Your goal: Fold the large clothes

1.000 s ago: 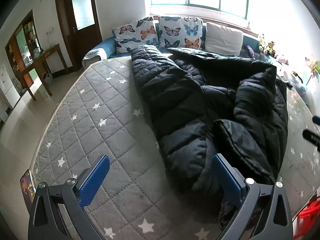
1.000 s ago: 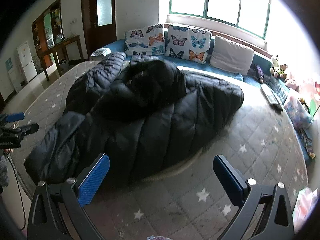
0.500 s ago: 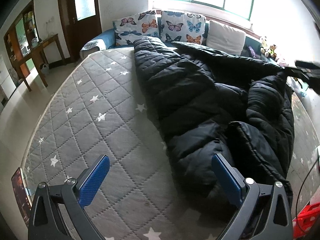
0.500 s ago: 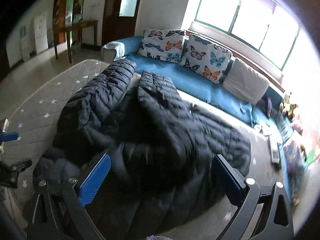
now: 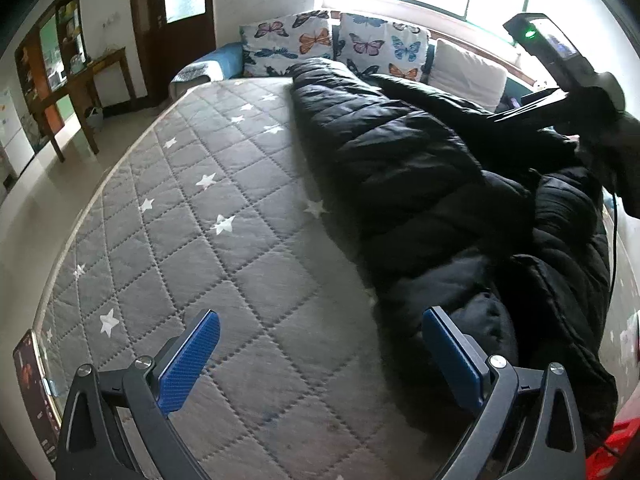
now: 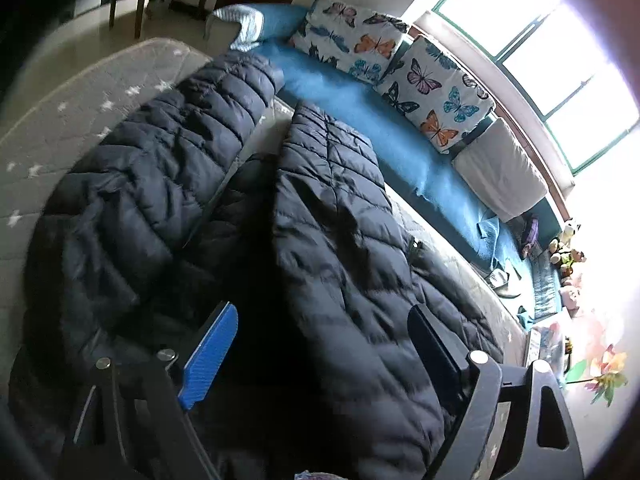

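Observation:
A large black quilted puffer coat (image 5: 432, 184) lies partly folded on a grey star-patterned mattress (image 5: 208, 248). My left gripper (image 5: 320, 356) is open and empty, low over the mattress's near edge, its right finger beside the coat's bunched near end. My right gripper (image 6: 320, 344) is open and hovers close above the coat (image 6: 344, 264), holding nothing; it also shows in the left wrist view (image 5: 560, 80) above the coat's far right. One sleeve (image 6: 192, 132) lies to the left.
A blue sofa (image 6: 360, 112) with butterfly cushions (image 5: 340, 44) and a white pillow (image 6: 500, 168) runs along the window. A wooden table (image 5: 80, 92) and door stand at the left. Toys and clutter (image 6: 564, 264) line the right side.
My right gripper has moved forward and over the coat, tilting down toward its far end. My left gripper has shifted slightly left and lower. Both stayed open.

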